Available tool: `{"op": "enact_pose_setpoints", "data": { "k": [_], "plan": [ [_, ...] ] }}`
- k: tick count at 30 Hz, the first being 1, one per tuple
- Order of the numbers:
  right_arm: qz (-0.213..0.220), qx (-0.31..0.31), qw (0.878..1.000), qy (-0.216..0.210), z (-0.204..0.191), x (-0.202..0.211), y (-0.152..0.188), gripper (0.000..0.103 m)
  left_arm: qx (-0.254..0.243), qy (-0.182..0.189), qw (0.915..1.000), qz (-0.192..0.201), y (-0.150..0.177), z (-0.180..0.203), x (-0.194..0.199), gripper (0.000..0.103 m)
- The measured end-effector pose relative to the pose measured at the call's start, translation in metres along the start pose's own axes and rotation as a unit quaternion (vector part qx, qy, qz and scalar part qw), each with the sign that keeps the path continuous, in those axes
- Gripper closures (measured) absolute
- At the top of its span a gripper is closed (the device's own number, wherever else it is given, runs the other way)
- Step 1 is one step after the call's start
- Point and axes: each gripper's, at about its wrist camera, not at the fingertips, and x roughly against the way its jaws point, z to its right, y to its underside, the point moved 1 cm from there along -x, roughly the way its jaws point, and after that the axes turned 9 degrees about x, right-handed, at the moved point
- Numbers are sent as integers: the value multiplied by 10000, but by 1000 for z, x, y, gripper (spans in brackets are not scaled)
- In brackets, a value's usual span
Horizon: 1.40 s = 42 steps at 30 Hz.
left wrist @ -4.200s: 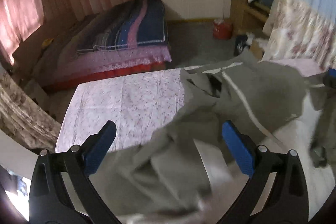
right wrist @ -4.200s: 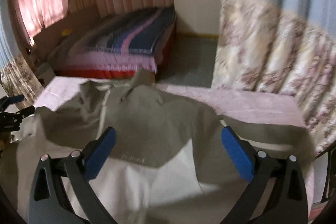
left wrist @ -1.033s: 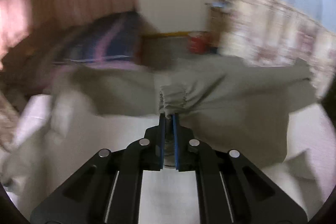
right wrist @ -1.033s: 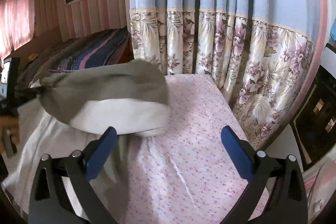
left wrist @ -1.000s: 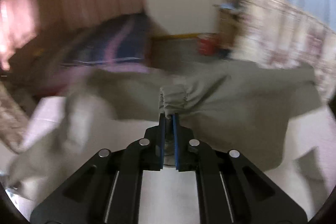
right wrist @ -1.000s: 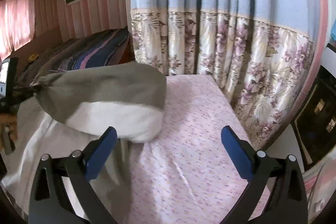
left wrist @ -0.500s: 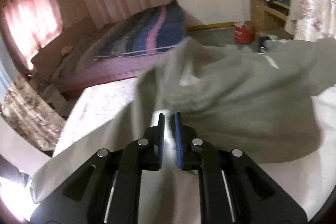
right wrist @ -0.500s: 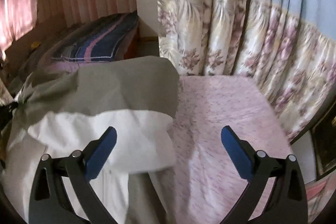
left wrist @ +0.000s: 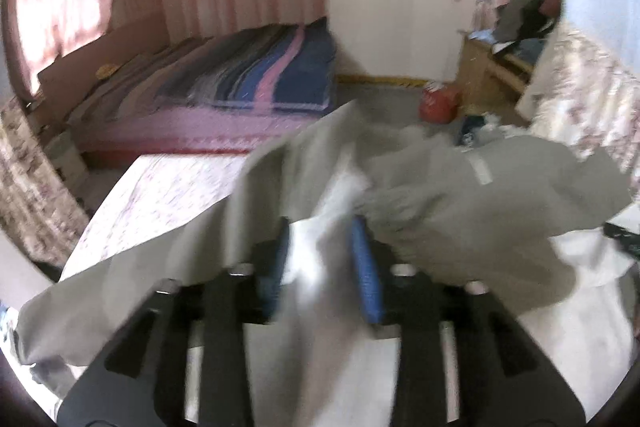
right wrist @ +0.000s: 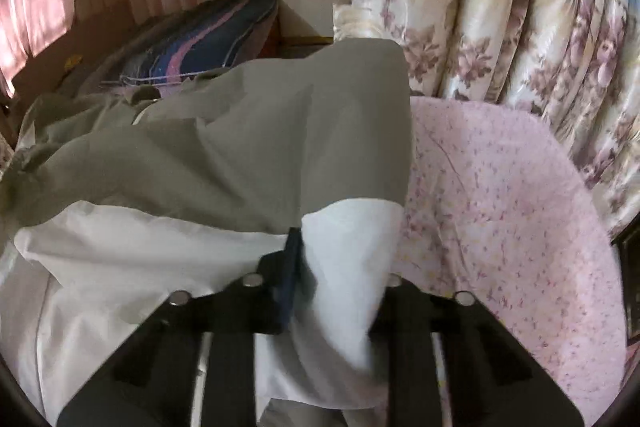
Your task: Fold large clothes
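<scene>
A large grey and white jacket (left wrist: 460, 195) lies heaped on a table with a pink floral cloth (left wrist: 168, 195). In the left wrist view my left gripper (left wrist: 322, 263) has its blue pads a little apart, with white fabric bunched between them. In the right wrist view the jacket (right wrist: 240, 155) spreads to the left, and my right gripper (right wrist: 332, 279) has a white fold draped between and over its fingers. Its left pad (right wrist: 290, 267) shows; the right one is hidden by the fabric.
The pink cloth (right wrist: 500, 227) lies bare on the right of the table. Floral curtains (right wrist: 500, 27) hang just behind the table. A striped bed (left wrist: 248, 83), a red bucket (left wrist: 438, 105) and a wooden desk (left wrist: 492, 71) stand across the floor.
My left gripper, shut on the sleeve cuff a second ago, now has its pads parted. My right gripper, wide open before, has moved onto the jacket's white fold and narrowed around it.
</scene>
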Motion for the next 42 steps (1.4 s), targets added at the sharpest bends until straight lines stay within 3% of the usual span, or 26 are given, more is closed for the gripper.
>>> {"op": "enact_pose_setpoints", "data": {
  "k": [4,7,9,12,14,17,22,27,29,30,31,32,39,41,42],
  "plan": [
    [55,227,9993,291,-2,11,-2,89,-299,307,9988,239,1,44,13,49],
    [102,267,9991,318,0,17,-3,91,-512,465,9975,139,7,71,6,49],
    [127,267,9991,308,3,20,-5,91,-607,425,9972,20,11,83,-5,49],
    [161,277,9990,309,4,24,-5,92,-934,-49,9948,-394,23,91,-40,49],
    [154,400,9982,417,3,24,-6,92,-1063,-419,9902,-798,34,88,-66,56],
    [126,877,9921,885,-1,24,-8,93,-1033,-368,9898,-905,42,90,-74,57],
    [91,1004,9875,1212,18,30,-14,93,-917,-49,9906,-1011,44,108,-74,56],
    [50,919,9882,1224,17,27,-11,92,-1070,-75,9893,-987,48,115,-78,55],
    [14,835,9904,1103,16,28,-10,84,-1129,-133,9887,-972,47,110,-79,54],
    [-8,826,9902,1123,13,27,-11,64,-1190,-195,9882,-949,46,110,-82,55],
    [-29,831,9899,1152,12,29,-12,35,-1268,-286,9873,-915,45,108,-83,55],
    [78,851,9896,1161,9,35,-12,27,-1315,-369,9867,-880,44,105,-85,55],
    [292,921,9888,1137,-8,59,-18,24,-1362,-585,9861,-751,39,95,-82,55],
    [318,892,9898,1068,-10,65,-18,23,-1211,-441,9891,-717,38,92,-75,50],
    [347,884,9901,1038,-12,69,-18,23,-1105,-342,9906,-727,37,90,-71,43]
  ]
}}
